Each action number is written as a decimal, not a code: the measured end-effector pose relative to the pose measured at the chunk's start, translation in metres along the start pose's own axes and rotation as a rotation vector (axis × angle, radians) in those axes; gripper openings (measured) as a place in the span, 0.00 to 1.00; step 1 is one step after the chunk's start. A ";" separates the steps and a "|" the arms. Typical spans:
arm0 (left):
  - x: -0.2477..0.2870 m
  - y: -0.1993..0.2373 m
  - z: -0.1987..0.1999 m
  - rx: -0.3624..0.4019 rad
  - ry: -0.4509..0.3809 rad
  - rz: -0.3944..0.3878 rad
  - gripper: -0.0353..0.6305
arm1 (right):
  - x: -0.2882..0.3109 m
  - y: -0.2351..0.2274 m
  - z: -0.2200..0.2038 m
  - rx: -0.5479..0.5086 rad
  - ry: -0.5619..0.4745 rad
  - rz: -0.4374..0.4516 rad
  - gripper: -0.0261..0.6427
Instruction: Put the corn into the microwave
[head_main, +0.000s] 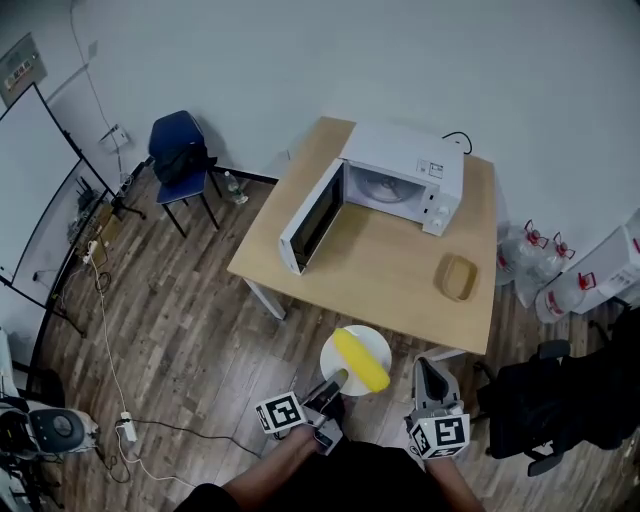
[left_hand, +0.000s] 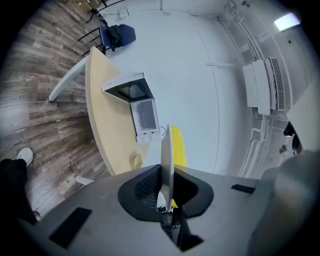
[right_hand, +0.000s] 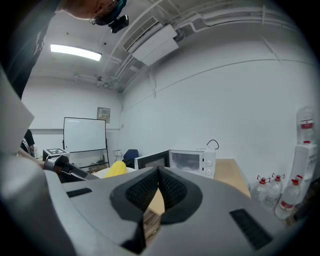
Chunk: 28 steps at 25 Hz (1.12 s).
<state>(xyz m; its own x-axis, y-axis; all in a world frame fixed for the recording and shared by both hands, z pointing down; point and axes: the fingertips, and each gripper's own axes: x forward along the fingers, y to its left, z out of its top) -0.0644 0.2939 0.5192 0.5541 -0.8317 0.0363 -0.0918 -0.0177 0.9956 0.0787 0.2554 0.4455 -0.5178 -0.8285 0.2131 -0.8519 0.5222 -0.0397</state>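
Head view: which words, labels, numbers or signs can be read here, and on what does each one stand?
No text here can be read.
Sticker on top of the microwave: the print is too small to read.
Wall sign, upper left: blurred, unreadable.
Marker cubes: black square patterns only, no letters or numbers.

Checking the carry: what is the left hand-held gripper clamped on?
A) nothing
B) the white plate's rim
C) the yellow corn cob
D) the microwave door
B: the left hand-held gripper pinches the rim of the round white plate, with the yellow corn cob lying on it.
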 end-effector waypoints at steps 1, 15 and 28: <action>0.008 -0.002 0.009 -0.009 0.016 -0.015 0.09 | 0.010 -0.002 0.004 0.003 -0.002 -0.012 0.13; 0.081 0.013 0.124 0.077 0.168 -0.010 0.09 | 0.102 -0.005 0.013 0.060 0.002 -0.161 0.13; 0.166 0.031 0.173 0.024 0.130 0.005 0.09 | 0.173 -0.048 0.028 0.052 -0.027 -0.163 0.13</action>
<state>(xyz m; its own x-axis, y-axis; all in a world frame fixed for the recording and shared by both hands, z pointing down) -0.1182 0.0589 0.5408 0.6557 -0.7531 0.0539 -0.1142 -0.0283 0.9931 0.0283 0.0814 0.4571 -0.3742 -0.9068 0.1944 -0.9272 0.3703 -0.0573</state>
